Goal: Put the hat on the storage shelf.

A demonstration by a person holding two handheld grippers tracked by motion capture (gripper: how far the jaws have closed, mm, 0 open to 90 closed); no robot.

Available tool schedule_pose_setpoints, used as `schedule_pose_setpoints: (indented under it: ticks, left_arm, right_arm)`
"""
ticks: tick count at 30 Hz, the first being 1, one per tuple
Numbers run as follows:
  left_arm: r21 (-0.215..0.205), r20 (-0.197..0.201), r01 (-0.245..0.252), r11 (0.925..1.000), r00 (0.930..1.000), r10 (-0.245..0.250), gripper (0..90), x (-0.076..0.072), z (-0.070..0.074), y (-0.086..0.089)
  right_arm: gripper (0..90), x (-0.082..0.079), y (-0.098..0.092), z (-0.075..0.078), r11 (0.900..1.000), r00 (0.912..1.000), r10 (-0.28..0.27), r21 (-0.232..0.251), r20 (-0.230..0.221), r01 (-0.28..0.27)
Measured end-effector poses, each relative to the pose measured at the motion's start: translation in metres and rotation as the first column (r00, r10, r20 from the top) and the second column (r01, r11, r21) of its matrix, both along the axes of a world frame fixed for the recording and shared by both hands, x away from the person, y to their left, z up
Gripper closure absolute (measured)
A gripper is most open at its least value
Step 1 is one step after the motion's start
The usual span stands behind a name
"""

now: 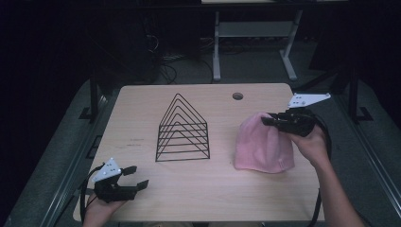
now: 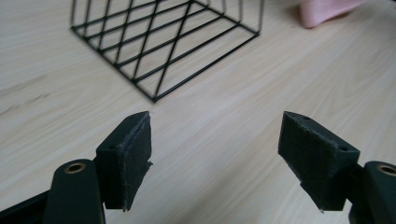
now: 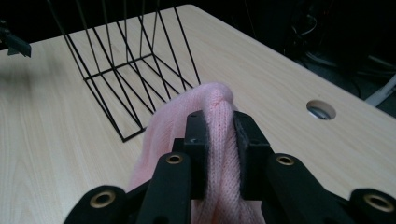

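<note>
1 pink hat pinched by right gripper, 1 wire rack, left gripper spread w/ nothing between.

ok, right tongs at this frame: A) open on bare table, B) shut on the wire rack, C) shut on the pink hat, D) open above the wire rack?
C: in the right gripper view the right tongs pinch a fold of the pink hat between their pads, beside the wire rack and not on it.
</note>
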State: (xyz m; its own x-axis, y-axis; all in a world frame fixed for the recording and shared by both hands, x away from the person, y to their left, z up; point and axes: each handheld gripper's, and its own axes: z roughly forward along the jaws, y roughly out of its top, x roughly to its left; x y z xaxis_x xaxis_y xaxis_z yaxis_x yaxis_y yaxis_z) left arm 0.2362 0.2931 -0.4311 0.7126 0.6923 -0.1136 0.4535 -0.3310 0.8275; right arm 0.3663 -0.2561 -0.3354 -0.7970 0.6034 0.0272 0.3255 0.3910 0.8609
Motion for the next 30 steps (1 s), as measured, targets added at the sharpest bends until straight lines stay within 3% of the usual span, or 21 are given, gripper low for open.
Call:
schedule_pose_setpoints:
  ticks: [10, 17, 24, 30]
  left_arm:
    - [-0.017, 0.027, 0.121, 0.9925, 0.9924, -0.12, 27.1, 0.004, 0.022, -0.029]
    - [0.004, 0.026, 0.171, 0.9852, 0.9849, -0.171, 27.1, 0.011, 0.027, -0.041]
    - [-0.001, 0.014, 0.174, 0.9847, 0.9846, -0.174, 27.1, 0.012, 0.025, -0.043]
    - [-0.006, 0.008, 0.174, 0.9847, 0.9847, -0.174, 27.0, 0.012, 0.025, -0.042]
  right_arm:
    - [77.0, -0.016, 0.007, 0.025, 1.0, 0.9971, 0.025, -0.003, 0.072, -0.025]
    - [77.0, -0.017, 0.008, 0.034, 0.999, 0.9966, 0.034, 0.012, 0.076, -0.035]
    - [77.0, -0.018, 0.003, 0.045, 0.996, 0.9955, 0.037, 0.072, 0.087, -0.043]
    - [77.0, -0.022, 0.003, 0.057, 0.984, 0.9923, 0.057, 0.162, 0.11, -0.075]
